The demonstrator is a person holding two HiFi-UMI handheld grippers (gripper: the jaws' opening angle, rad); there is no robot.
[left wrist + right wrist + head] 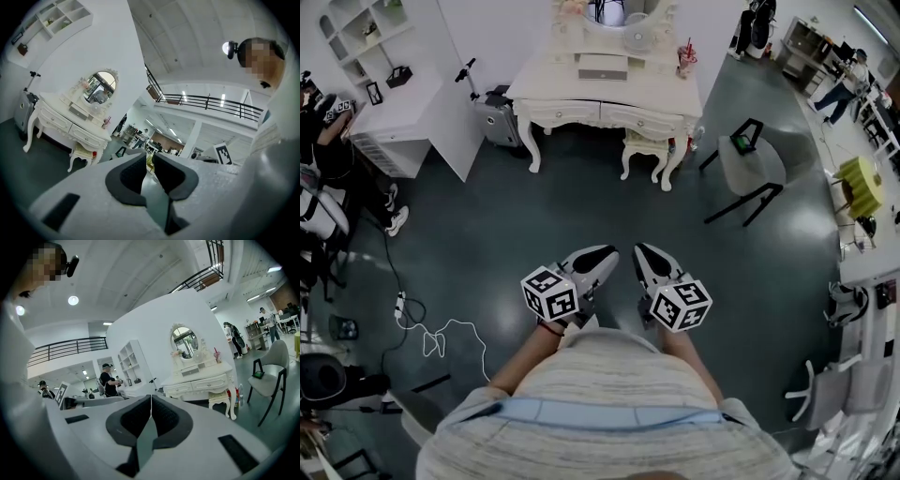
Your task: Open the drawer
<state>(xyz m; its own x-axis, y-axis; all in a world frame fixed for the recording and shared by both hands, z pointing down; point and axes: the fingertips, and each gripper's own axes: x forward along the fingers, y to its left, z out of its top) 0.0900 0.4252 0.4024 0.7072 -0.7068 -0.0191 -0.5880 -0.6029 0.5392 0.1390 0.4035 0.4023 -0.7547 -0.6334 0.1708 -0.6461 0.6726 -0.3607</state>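
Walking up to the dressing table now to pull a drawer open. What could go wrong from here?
The stool sits tucked under the drawer on the head view's right; it could crowd your stance or the pull. The right gripper is shut and the left gripper barely parted, so either may knock the drawer instead of gripping it.

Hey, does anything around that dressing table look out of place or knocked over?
Nothing stands out. The dressing table stands square, its drawers shut and the stool upright. A loose white cable lies well off to the left.
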